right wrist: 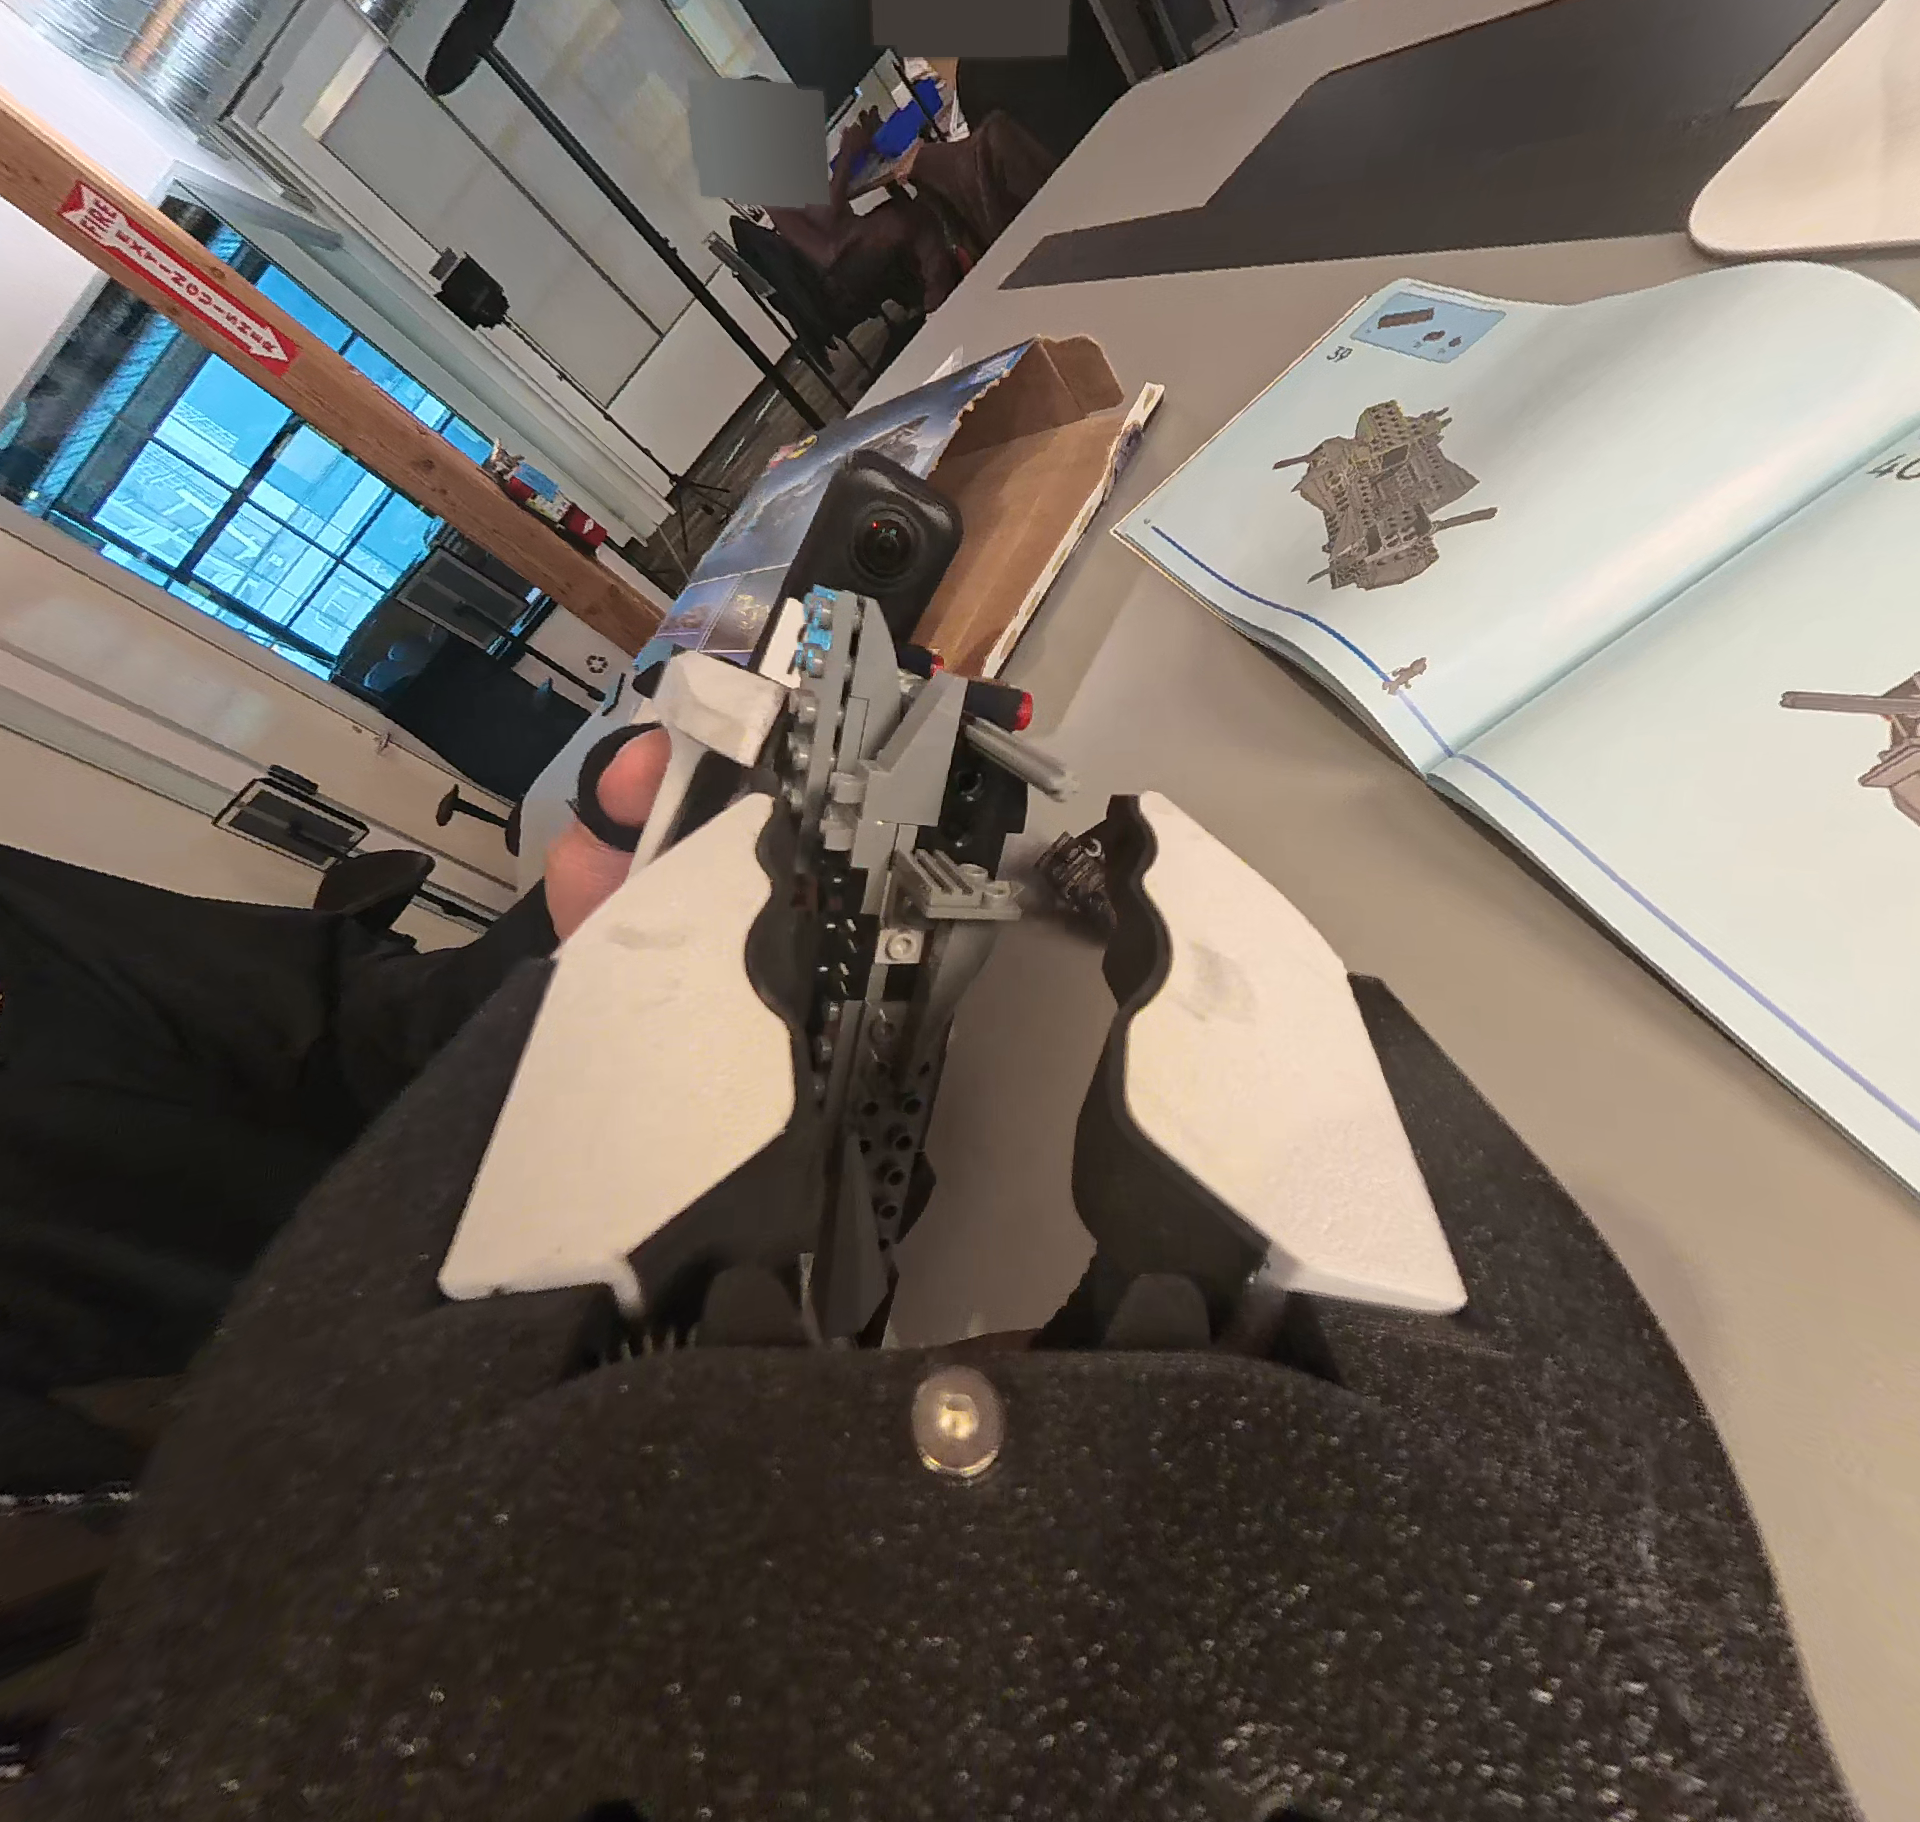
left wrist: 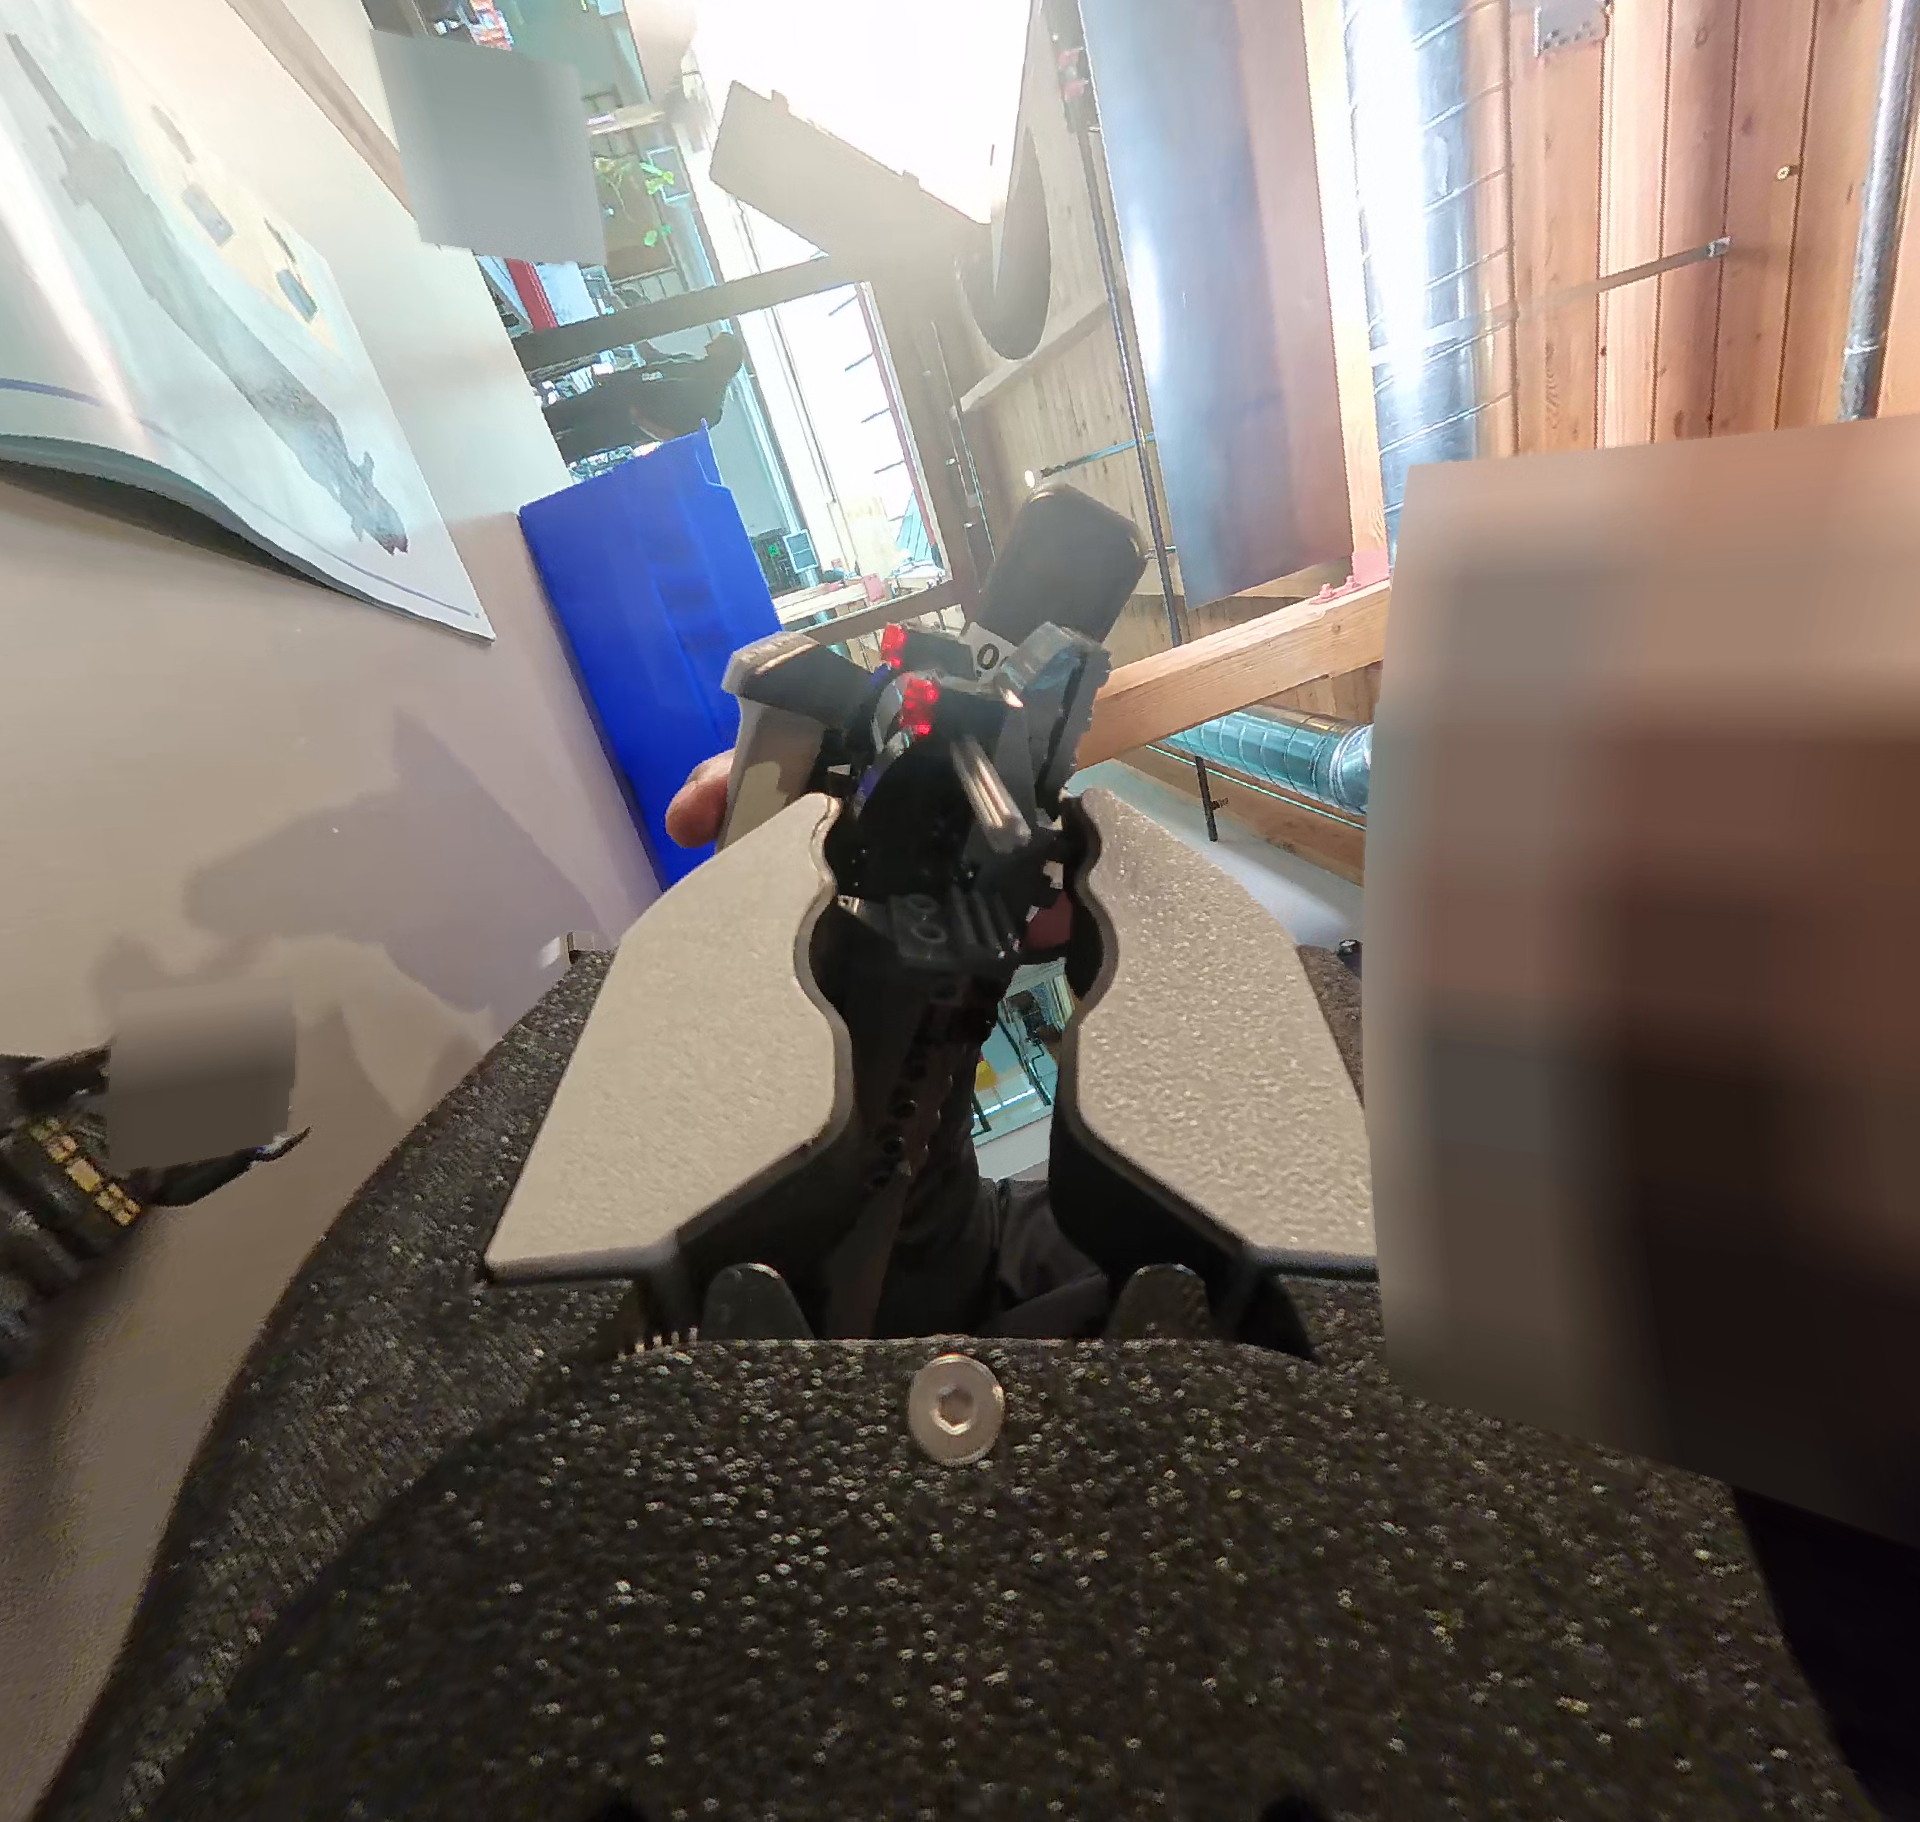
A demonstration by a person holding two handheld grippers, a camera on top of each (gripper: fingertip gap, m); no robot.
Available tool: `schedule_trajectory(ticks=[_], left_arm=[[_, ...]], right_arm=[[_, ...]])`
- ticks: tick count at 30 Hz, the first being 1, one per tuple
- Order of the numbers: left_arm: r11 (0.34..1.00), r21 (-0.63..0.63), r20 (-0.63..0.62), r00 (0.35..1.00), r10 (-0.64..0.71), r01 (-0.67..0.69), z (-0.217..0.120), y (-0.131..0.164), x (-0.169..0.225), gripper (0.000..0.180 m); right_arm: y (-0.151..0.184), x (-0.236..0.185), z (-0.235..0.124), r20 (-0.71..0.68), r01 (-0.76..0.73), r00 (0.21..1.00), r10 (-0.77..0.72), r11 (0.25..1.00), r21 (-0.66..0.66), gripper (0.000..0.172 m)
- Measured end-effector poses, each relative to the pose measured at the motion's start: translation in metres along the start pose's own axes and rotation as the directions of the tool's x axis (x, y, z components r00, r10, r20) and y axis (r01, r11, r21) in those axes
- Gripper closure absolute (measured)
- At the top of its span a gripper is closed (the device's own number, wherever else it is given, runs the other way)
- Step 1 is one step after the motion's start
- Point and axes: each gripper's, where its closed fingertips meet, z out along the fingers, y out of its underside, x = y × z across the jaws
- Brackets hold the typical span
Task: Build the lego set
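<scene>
Now the brick model (left wrist: 920, 925) is clamped in the left claw (left wrist: 956, 837), aloft by the bench (right wrist: 1299, 733). The right claw (right wrist: 945, 858) is spread around it, one pad clear. It is judged light and brittle, best gripped across the hull.

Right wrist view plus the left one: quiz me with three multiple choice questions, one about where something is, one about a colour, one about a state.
1. In the right wrist view, where is the brick model?
A. Flat on the booklet
B. Between the fingers of the right tongs
C. Inside the cardboard box

2. In the left wrist view, what colour is the plastic bin behind the model?
A. Blue
B. Green
C. Yellow

3. How does the booklet lie on the table?
A. Shut
B. Rolled up
C. Open, with two pages showing

Answers: 1 B, the grey and black model stands between the two white fingers. 2 A, the bin is plainly bright blue. 3 C, both pages lie spread with the fold between them.
</scene>
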Motion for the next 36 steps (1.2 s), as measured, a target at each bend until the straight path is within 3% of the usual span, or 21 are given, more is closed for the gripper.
schedule_trajectory(ticks=[23, 36], left_arm=[[0.970, -0.050, 0.035, 0.970, 0.241, -0.239, 0.005, 0.003, 0.015, 0.141], [0.954, -0.067, -0.001, 0.956, 0.292, -0.291, 0.007, 0.006, 0.023, 0.141]], right_arm=[[-0.009, -0.012, -0.007, -0.005, 0.144, 0.990, -0.144, 0.989, 0.045, 0.114], [-0.009, -0.020, -0.007, 0.086, 0.094, 0.991, -0.099, 0.994, 0.054, 0.114]])
